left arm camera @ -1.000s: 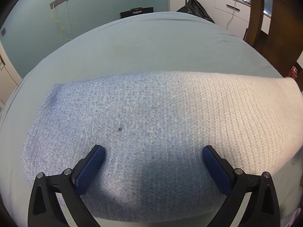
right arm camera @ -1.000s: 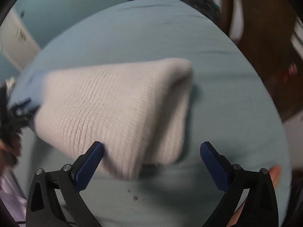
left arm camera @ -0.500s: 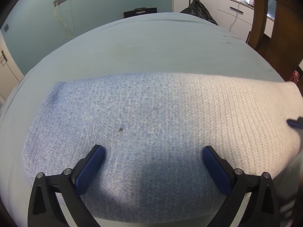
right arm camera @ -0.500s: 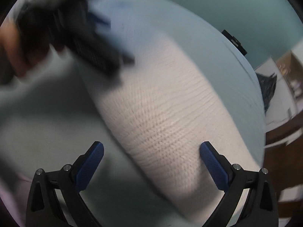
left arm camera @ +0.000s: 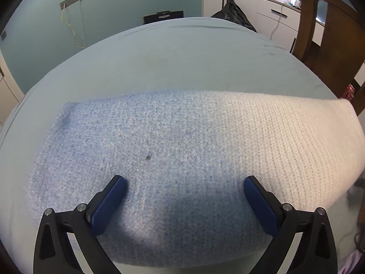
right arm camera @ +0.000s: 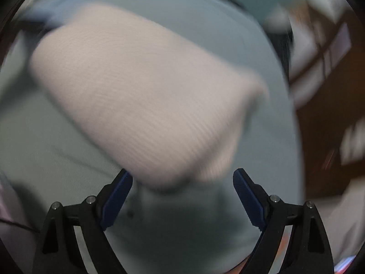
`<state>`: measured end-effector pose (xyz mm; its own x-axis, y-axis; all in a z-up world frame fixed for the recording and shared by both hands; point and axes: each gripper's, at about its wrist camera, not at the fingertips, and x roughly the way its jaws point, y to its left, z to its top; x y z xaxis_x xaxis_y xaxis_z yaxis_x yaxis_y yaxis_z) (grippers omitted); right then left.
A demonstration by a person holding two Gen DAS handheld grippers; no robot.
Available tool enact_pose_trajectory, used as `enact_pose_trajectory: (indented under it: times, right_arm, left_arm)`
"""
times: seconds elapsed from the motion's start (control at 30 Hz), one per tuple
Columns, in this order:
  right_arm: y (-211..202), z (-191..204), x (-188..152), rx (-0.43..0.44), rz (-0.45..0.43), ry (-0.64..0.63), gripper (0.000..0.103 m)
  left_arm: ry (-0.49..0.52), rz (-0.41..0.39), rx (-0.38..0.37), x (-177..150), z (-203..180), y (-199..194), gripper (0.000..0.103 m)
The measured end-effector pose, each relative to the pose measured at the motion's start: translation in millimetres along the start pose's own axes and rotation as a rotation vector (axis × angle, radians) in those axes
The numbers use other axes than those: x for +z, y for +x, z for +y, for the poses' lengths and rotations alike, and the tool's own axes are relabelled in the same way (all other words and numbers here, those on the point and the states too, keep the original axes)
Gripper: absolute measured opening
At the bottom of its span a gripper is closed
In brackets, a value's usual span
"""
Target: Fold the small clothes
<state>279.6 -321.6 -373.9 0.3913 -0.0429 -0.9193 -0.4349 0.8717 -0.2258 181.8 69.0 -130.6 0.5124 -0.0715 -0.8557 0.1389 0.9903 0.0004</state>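
- Lying flat across the teal-covered bench (left arm camera: 182, 52) is the knitted garment (left arm camera: 182, 159), blue at one end, cream at the other.
- Hovering over the garment's blue end, the left gripper (left arm camera: 184, 186) is keeping its fingers released, gripping nothing.
- Hanging at the garment's cream end, the right gripper (right arm camera: 183, 180) has just been narrowing its fingers, yet they are standing apart, with only the garment's blurred edge between their tips.

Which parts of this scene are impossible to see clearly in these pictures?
- Right wrist view: motion blur smears the knitted garment and the room behind it; the stitches are hardly legible.
- Left wrist view: the garment's near edge is hidden behind the left gripper; its right end is cut off by the picture edge.
- Left wrist view: small items on the white cabinet are too small to name.
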Motion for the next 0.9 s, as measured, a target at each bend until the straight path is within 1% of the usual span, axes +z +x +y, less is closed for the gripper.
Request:
enact_pose_trajectory:
  times: [0.03, 0.07, 0.1, 0.13, 0.2, 0.27, 0.33, 0.37, 0.4, 0.47, 0.5, 0.53, 0.57, 0.6, 0.67, 0.73, 0.77, 0.8, 0.83, 0.87, 0.9]
  right_arm:
    - [3, -12, -3, 0.081, 0.053, 0.138, 0.087]
    - [4, -22, -6, 0.186, 0.088, 0.264, 0.087]
    - [2, -28, -8, 0.286, 0.099, 0.350, 0.087]
    - [-2, -32, -10, 0.444, 0.114, 0.472, 0.087]
    - [-3, -29, -13, 0.627, 0.172, 0.640, 0.088]
    - [6, -16, -24, 0.904, 0.248, 0.919, 0.088]
    - [20, -7, -27, 1.036, 0.270, 1.100, 0.088]
    - [27, 1, -29, 1.053, 0.273, 1.169, 0.088]
    - [31, 5, -29, 1.039, 0.266, 1.190, 0.088]
    - [41, 13, -24, 0.979, 0.246, 1.184, 0.088]
    - [45, 17, -23, 0.966, 0.233, 1.188, 0.088]
    - [49, 7, -24, 0.956, 0.204, 1.205, 0.088]
    - [50, 7, -25, 0.957, 0.168, 1.222, 0.088]
    - [42, 5, -32, 0.954, 0.128, 1.232, 0.088]
    - [34, 3, -27, 0.913, 0.067, 1.222, 0.088]
    - [35, 5, -20, 0.898, 0.065, 1.218, 0.088]
    - [37, 4, -21, 0.907, 0.066, 1.231, 0.088]
    - [42, -8, -20, 0.924, 0.068, 1.246, 0.088]
    - [44, -1, -20, 0.936, 0.073, 1.254, 0.088]
    - [51, -17, -19, 0.937, 0.076, 1.261, 0.088]
    - [51, -17, -17, 0.931, 0.079, 1.265, 0.088]
  left_arm:
    - [-0.003, 0.004, 0.002, 0, 1, -4, 0.103]
    - [-0.012, 0.012, 0.014, 0, 6, -11, 0.103]
    - [-0.016, 0.017, 0.026, 0, 8, -16, 0.103]
    - [-0.019, 0.018, 0.038, 0, 11, -21, 0.103]
    - [-0.034, 0.005, 0.047, -3, 21, -33, 0.103]
    - [-0.056, -0.009, 0.031, -5, 29, -44, 0.103]
    - [-0.080, -0.005, 0.018, -8, 38, -49, 0.103]
    - [-0.090, 0.002, 0.015, -8, 41, -51, 0.103]
    - [-0.093, 0.004, 0.013, -9, 43, -52, 0.103]
    - [-0.087, 0.004, 0.030, -10, 46, -53, 0.103]
    - [-0.085, 0.005, 0.038, -10, 48, -53, 0.103]
    - [-0.085, 0.008, 0.042, -10, 49, -53, 0.103]
    - [-0.089, 0.012, 0.041, -11, 49, -51, 0.103]
    - [-0.094, 0.014, 0.040, -11, 50, -50, 0.103]
    - [-0.114, 0.020, 0.041, -12, 56, -49, 0.103]
    - [-0.132, 0.026, 0.034, -13, 60, -48, 0.103]
    - [-0.135, 0.030, 0.033, -15, 61, -47, 0.103]
    - [-0.135, 0.033, 0.037, -17, 61, -46, 0.103]
    - [-0.135, 0.037, 0.044, -18, 61, -44, 0.103]
    - [-0.133, 0.044, 0.052, -19, 61, -43, 0.103]
    - [-0.131, 0.047, 0.052, -20, 61, -42, 0.103]
